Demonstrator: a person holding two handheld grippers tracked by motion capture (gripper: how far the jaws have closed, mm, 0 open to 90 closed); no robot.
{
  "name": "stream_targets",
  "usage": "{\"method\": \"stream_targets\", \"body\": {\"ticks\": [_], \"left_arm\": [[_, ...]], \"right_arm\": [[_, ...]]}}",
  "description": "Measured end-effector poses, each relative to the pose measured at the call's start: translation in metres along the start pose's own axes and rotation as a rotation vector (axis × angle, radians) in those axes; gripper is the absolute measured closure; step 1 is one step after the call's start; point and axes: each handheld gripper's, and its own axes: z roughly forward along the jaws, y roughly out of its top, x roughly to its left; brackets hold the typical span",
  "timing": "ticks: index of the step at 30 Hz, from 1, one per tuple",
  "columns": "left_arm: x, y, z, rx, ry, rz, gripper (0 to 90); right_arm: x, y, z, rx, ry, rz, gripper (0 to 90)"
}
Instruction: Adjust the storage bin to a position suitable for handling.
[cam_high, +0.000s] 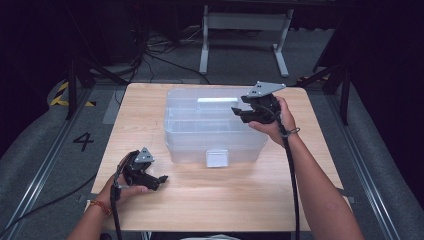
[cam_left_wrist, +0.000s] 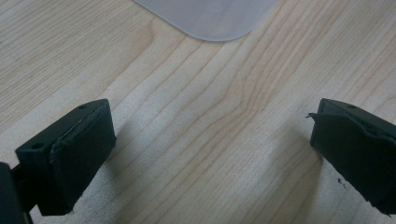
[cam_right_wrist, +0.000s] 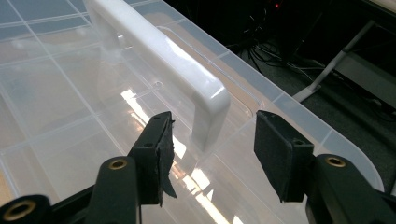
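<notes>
A clear plastic storage box (cam_high: 215, 130) with its lid on stands at the middle of the wooden table (cam_high: 225, 200). A white handle (cam_right_wrist: 159, 51) runs along the lid's far part, and a white latch (cam_high: 217, 158) sits on the box's near side. My right gripper (cam_high: 240, 112) hovers over the lid's far right corner. In the right gripper view its jaws (cam_right_wrist: 215, 154) straddle the handle's near end without touching it, so it is open. My left gripper (cam_high: 162, 181) rests low over the table near the front left, open (cam_left_wrist: 210, 154) with bare wood between its jaws.
A rounded corner of the box (cam_left_wrist: 210, 18) shows beyond the left jaws. Behind the table stands a white desk frame (cam_high: 245, 22) on dark floor with loose cables (cam_high: 150, 50). A rail and a painted "4" (cam_high: 83, 141) lie on the floor at the left.
</notes>
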Motion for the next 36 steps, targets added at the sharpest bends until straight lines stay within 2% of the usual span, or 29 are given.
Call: {"method": "stream_targets", "body": {"ticks": [6,10,13,18,20,21,22,24,26,29,30,32,34,36], "left_arm": [[0.000,0.000,0.000,-0.001,0.001,0.000,0.5],[0.000,0.000,0.000,0.000,0.001,0.000,0.5],[0.000,0.000,0.000,-0.001,0.001,-0.002,0.5],[0.000,0.000,-0.001,0.004,0.004,0.007,1.2],[0.001,0.000,-0.003,-0.005,0.000,-0.015,5.3],[0.002,0.000,-0.004,-0.009,0.017,-0.011,9.8],[0.003,0.000,-0.005,-0.008,0.010,-0.021,12.8],[0.003,0.001,-0.006,-0.005,0.024,-0.027,17.8],[0.002,0.004,-0.012,-0.032,0.029,-0.012,23.9],[0.002,0.008,-0.022,-0.110,0.038,-0.008,26.6],[0.002,0.011,-0.028,-0.124,0.042,0.012,27.7],[0.003,0.015,-0.038,-0.155,0.058,0.019,29.3],[0.004,0.019,-0.047,-0.209,0.056,-0.008,32.0],[0.005,0.024,-0.055,-0.234,0.058,0.007,34.7]], "right_arm": [[0.003,0.008,0.003,0.003,0.008,-0.014,51.1],[0.003,0.012,0.010,0.018,0.014,-0.017,56.3],[0.003,0.015,0.013,0.022,0.023,-0.016,65.1],[0.003,0.019,0.016,0.052,0.014,-0.031,67.4],[0.002,0.020,0.016,0.056,0.012,-0.034,67.7],[0.002,0.020,0.016,0.056,0.008,-0.038,67.9],[0.002,0.021,0.016,0.058,0.007,-0.040,68.0],[0.001,0.023,0.016,0.070,0.009,-0.034,68.0],[0.001,0.026,0.017,0.086,0.003,-0.043,68.0],[-0.001,0.028,0.017,0.090,0.002,-0.041,68.0],[-0.001,0.029,0.017,0.091,-0.001,-0.042,68.1],[-0.002,0.031,0.017,0.095,-0.002,-0.040,68.1],[-0.003,0.032,0.017,0.096,-0.005,-0.039,68.0],[-0.004,0.034,0.018,0.107,-0.004,-0.039,68.1]]}}
